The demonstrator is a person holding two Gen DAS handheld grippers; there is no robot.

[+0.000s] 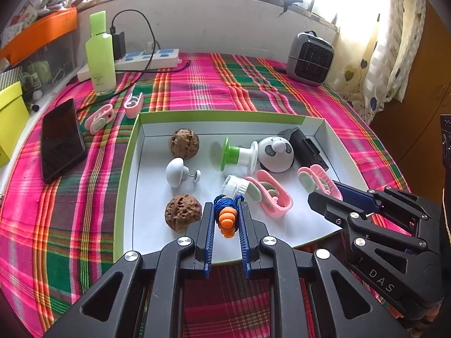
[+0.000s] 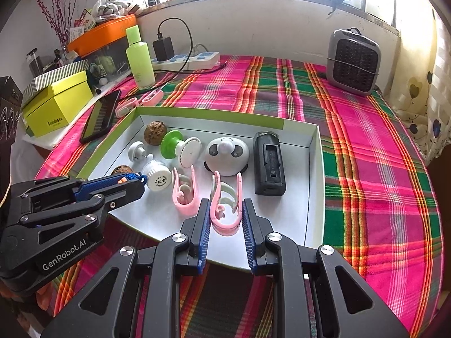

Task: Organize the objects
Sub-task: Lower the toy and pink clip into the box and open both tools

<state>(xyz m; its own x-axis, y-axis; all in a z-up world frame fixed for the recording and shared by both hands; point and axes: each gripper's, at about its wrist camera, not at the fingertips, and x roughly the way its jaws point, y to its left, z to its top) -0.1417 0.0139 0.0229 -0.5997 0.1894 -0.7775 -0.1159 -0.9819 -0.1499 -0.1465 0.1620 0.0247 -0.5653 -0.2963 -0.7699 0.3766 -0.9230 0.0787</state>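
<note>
Left gripper (image 1: 225,219) clamped on orange earplug (image 1: 227,221); right gripper (image 2: 225,214) clamped around pink clip (image 2: 225,219), both over tray (image 1: 126,169).

Both wrist views (fisheye, close) look steeply down their fingers, sharing the tray (image 1: 132,152) (image 2: 315,152), apparently side by side.

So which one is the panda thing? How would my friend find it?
Look in the white cardboard tray with the green rim, sitting on the pink checked cloth. Near its back wall, between the green and white spool and the black battery holder, sits the panda. It is the only round white dome, with black eye patches.
</note>
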